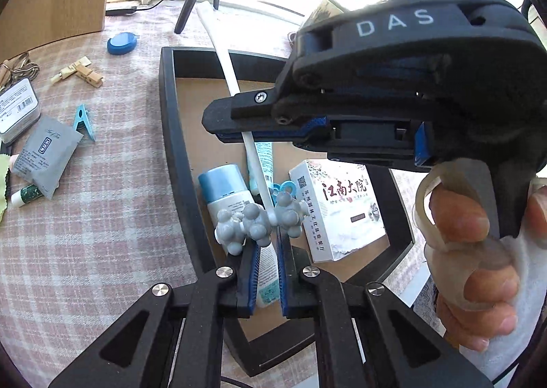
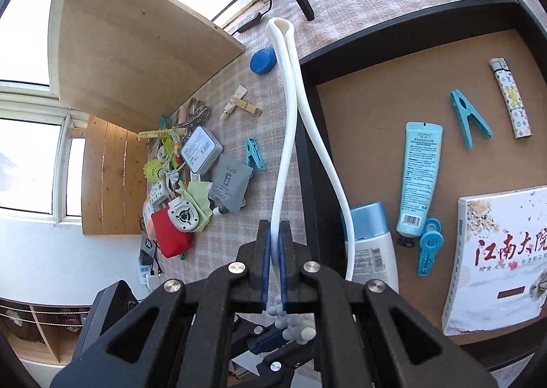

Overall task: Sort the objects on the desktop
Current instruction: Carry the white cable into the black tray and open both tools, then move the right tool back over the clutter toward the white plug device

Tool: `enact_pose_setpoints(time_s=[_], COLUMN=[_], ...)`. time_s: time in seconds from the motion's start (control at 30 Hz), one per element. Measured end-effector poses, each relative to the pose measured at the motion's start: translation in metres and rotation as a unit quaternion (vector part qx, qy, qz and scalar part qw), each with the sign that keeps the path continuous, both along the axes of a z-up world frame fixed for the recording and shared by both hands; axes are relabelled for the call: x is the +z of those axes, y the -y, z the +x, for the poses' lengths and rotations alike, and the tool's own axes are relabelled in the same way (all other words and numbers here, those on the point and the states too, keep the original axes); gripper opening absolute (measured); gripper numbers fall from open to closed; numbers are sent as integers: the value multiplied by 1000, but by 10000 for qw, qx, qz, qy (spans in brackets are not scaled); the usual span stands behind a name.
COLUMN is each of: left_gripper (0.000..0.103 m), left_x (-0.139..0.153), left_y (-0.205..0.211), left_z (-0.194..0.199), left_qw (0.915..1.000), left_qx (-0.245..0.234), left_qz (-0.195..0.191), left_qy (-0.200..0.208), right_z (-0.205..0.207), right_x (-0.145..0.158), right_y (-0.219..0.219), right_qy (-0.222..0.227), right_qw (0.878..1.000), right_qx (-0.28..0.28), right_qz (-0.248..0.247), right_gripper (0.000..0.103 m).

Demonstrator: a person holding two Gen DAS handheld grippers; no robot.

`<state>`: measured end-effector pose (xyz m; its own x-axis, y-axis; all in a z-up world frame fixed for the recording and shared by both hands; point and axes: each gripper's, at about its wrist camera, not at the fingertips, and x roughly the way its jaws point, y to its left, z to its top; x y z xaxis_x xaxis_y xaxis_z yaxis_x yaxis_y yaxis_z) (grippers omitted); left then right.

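2 grippers clamp white massager: left gripper, right gripper; lighter only right view.

Left gripper jaws narrow, pinching white massager at knobby grey head; right gripper at 2 o'clock clamps its white handle; black tray beneath holds bottle, white box; blue clip at 9 o'clock on checked cloth.

Checked tablecloth under black tray, scattered clutter.
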<state>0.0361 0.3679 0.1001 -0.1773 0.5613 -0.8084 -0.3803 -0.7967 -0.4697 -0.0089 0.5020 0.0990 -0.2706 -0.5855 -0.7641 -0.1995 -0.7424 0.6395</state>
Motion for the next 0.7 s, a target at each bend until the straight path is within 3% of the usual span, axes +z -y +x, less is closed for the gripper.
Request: enact_pose_setpoints(time_s=[0.07,0.13,0.17,0.23,0.4,0.7], left_gripper=[10,35,55,56,55,55], left_x=[0,-2,-3,-3,3,-8], left_y=[-12,-18,-16,-11,5,67], left_z=[4,6,6,8,9,-1], left_qw=[9999,9997,9998,9999,9993,9953], left_qx=[-110,-154,-72,29,213,851], left_qz=[-56,-173,-169,-78,-309,-457], left_qy=[-19,51,86,80,-94,-38], right_z=[6,10,12,18,25,25], right_x=[3,6,6,8,6,4], right_y=[-8,-11,-14,-23,-27,12], right_qy=[-38,-45,1,-59,-111,-244], right_qw=[9998,9977,9965,9950,9954,9951], right_qx=[22,210,175,47,-3,271], right_qz=[214,643,821,994,950,922], right_gripper=[6,12,21,24,24,29])
